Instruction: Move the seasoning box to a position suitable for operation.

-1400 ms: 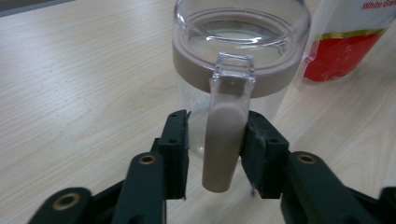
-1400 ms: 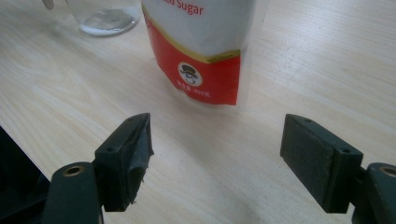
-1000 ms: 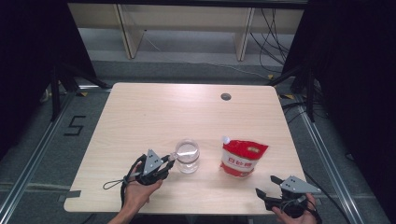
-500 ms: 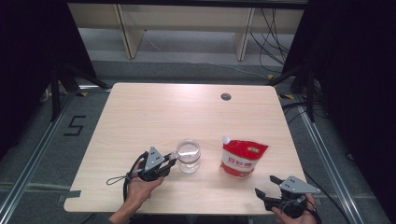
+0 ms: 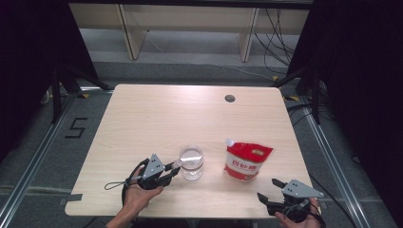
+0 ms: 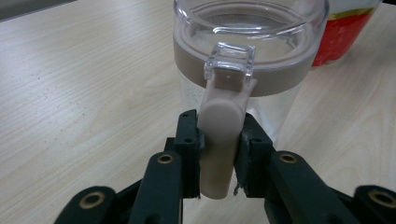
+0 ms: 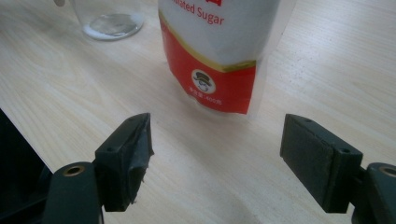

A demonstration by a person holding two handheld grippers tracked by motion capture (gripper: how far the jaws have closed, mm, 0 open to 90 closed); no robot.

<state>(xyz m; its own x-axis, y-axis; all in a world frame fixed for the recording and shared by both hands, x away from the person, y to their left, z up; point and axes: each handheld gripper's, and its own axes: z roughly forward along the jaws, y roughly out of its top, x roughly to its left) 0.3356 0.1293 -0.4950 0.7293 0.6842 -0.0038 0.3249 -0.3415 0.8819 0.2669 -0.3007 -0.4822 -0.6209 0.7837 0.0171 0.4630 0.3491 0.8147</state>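
Two grippers low, left gripper [image 5: 172,167] clamping jar latch [image 6: 223,135]

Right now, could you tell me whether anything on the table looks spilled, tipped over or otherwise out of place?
Nothing stands out. The clear jar stands upright with its lid on, the left tongs clamped on its beige latch. The sugar pouch sits beside it, and no spill shows on the table.

Bare tabletop [image 5: 190,114] beyond jar [image 5: 191,163] and sugar pouch [image 5: 246,160]; a narrow gap between the two
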